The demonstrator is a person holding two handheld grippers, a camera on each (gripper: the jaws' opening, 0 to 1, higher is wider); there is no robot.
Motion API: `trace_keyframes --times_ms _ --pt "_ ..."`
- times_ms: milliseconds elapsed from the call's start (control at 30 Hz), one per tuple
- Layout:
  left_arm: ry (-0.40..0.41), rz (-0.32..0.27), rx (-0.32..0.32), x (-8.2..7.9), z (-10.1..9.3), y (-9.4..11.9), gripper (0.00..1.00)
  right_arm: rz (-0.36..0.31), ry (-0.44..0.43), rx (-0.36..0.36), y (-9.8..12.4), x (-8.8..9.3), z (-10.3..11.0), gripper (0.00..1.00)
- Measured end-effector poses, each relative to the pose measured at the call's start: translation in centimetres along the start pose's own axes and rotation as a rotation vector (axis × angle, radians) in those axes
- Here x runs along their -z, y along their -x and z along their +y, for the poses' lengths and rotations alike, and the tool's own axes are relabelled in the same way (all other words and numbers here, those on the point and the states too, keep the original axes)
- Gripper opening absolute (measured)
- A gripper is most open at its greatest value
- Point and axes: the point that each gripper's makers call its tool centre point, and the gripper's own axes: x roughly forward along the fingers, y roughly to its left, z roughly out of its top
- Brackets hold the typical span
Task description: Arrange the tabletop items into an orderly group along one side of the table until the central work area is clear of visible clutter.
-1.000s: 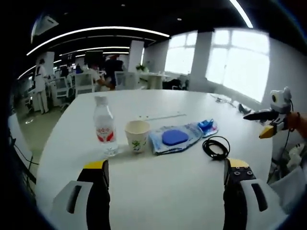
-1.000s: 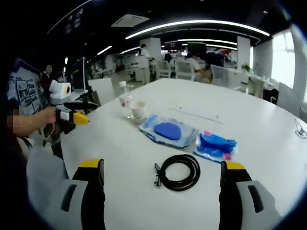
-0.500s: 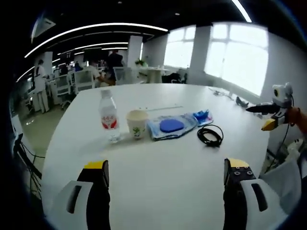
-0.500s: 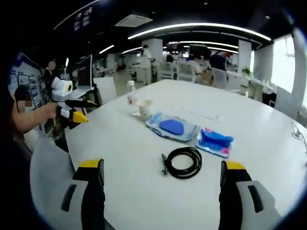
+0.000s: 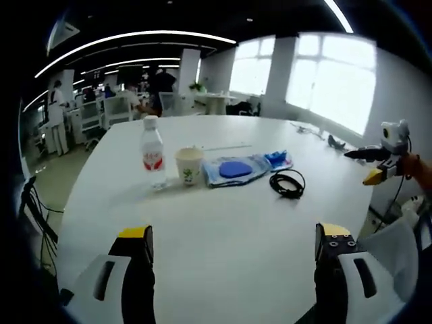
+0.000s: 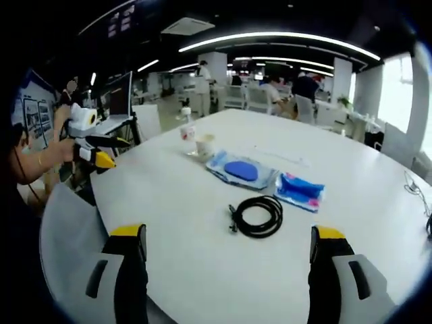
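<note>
On the white desk point(image 5: 223, 236), bottle point(image 5: 153, 152), cup point(image 5: 189, 165), blue packets point(image 5: 237, 169) and cable point(image 5: 287, 183) lined toward 12 o'clock, left tool point(image 5: 233, 246) and right tool point(image 6: 229, 246) spread wide, nothing held.

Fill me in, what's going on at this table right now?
A person holds a two-jaw gripper in each hand over a white table. Both the left gripper and right gripper are open, holding nothing and touching nothing. On the table, in a rough row: a water bottle, a paper cup, a clear pouch with a blue item, a small blue packet and a coiled black cable. Nothing is gripped yet.
</note>
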Motion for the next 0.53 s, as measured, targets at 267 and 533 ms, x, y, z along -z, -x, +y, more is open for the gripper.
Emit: trace_keyframes --times_ms 267,533 --pt "-0.013 -0.001 -0.018 -0.15 0.56 0.43 1.0 -0.018 -0.011 0.015 0.49 0.15 0.27 1.0" --pt "0.0 -0.014 -0.007 -0.16 0.34 0.62 1.0 0.0 -0.005 0.02 0.45 0.71 0.92 0.99"
